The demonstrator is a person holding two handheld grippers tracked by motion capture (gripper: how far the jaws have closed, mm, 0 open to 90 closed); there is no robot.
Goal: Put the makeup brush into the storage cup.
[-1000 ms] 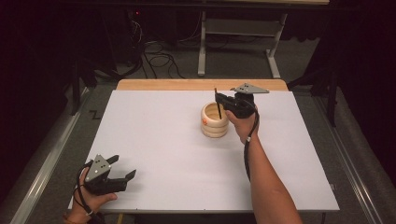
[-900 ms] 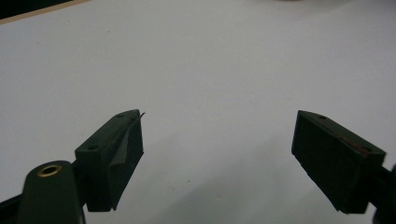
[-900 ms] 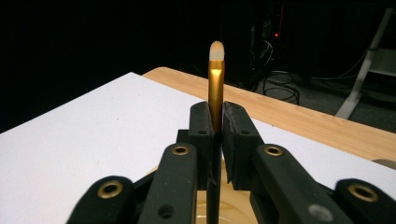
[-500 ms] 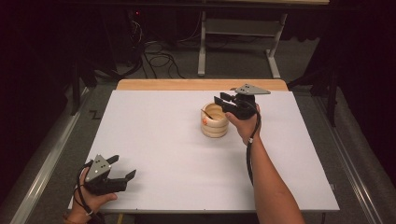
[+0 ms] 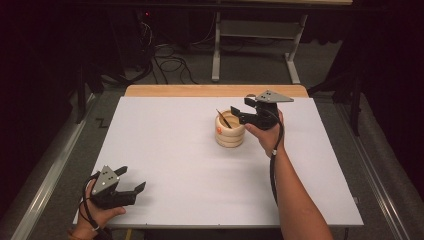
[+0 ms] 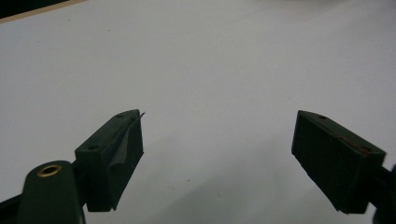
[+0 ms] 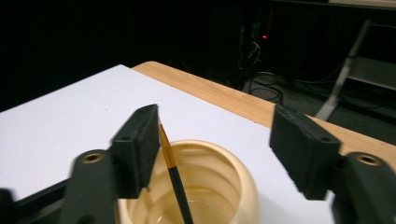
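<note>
Each black hand-held gripper [image 5: 237, 116] [image 5: 131, 181] carries a grey three-cornered plate — brass-ringed screw holes, black trailing cable.

I see a cream, ribbed holder [image 5: 230, 131] standing upright on the white tabletop [image 5: 175, 160], toward its far side. A thin brush [image 7: 173, 175] with a black handle and orange-gold end leans inside it, tilted, tip up.
</note>
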